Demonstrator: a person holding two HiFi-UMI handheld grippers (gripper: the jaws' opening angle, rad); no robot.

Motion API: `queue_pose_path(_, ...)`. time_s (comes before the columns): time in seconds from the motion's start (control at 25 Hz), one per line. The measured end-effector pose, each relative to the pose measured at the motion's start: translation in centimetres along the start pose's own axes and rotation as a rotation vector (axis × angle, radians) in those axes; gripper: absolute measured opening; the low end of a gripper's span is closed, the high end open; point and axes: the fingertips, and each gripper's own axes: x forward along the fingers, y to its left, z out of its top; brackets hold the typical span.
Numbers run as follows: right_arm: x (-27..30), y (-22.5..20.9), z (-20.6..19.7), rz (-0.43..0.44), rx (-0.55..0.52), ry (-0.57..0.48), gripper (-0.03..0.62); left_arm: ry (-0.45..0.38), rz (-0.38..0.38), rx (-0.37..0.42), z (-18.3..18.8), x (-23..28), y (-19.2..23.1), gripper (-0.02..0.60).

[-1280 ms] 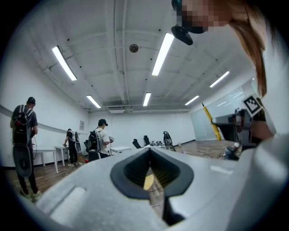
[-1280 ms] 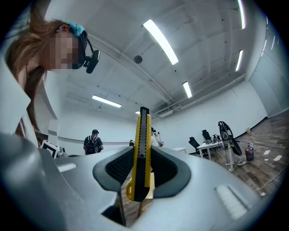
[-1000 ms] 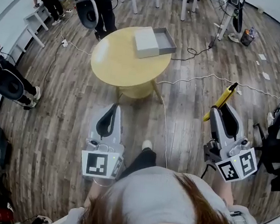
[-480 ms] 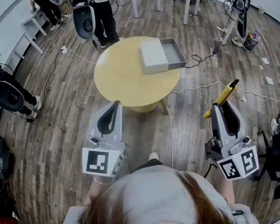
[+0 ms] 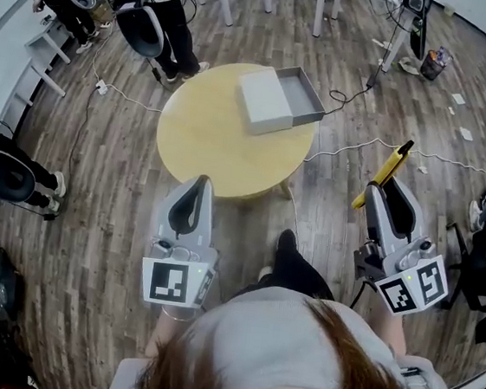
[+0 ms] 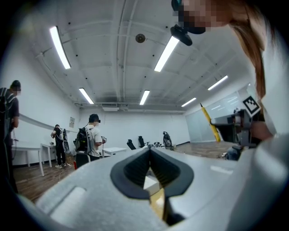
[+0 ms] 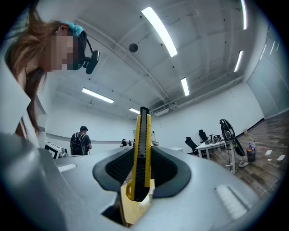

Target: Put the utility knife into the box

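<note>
Stepped closer to the round yellow worktop (image 5: 206, 133) since a second ago, bringing it larger and lower in the head view and carrying both claws forward with no change of grip. Holds a yellow utility knife (image 5: 388, 169) clamped in the right claw (image 5: 383, 190), pads pressed on both flat sides, butt end down between the jaws, most of the body poking out past the tips. Points the knife's long axis along the claw's own line, tipped slightly upward; leans up and right in the head view, away from the worktop. Carries the left claw (image 5: 199, 181) closed tip to tip on nothing, near the worktop's near edge. Still needs to reach the grey open box (image 5: 311, 91), sitting on the far right part of the worktop against a white rectangular block (image 5: 265, 102) at its left. Lies up and left of the right claw in the head view, well apart, with wooden floor (image 5: 340, 183) between. Probably calls for a swing left and forward with the right claw, then a tip-down to lay the knife lengthwise in the box.
</note>
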Motion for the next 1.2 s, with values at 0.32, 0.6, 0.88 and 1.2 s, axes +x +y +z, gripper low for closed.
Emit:
queue_pose_path(0.32,4.1,-1.7,-1.6,0.028,0.018,0.021,0.120,0.005,0.011,-0.010,-1.2,3.7,1.7,-0.006)
queue_pose_path(0.6,10.1,-5.0,-2.2,0.069,0.019,0.022,0.120,-0.009,0.038,-0.005,-1.6,9.4,4.3,-0.006)
queue_pose_path(0.88,17.5,-10.4,-2.0,0.123,0.026,0.037,0.120,-0.010,0.073,-0.006,-1.5,17.3,6.5,-0.006)
queue_pose_path(1.2,22.7,-15.6,-2.3,0.159,0.047,0.068,0.120,0.005,0.108,-0.006,-1.7,23.5,7.1,-0.006)
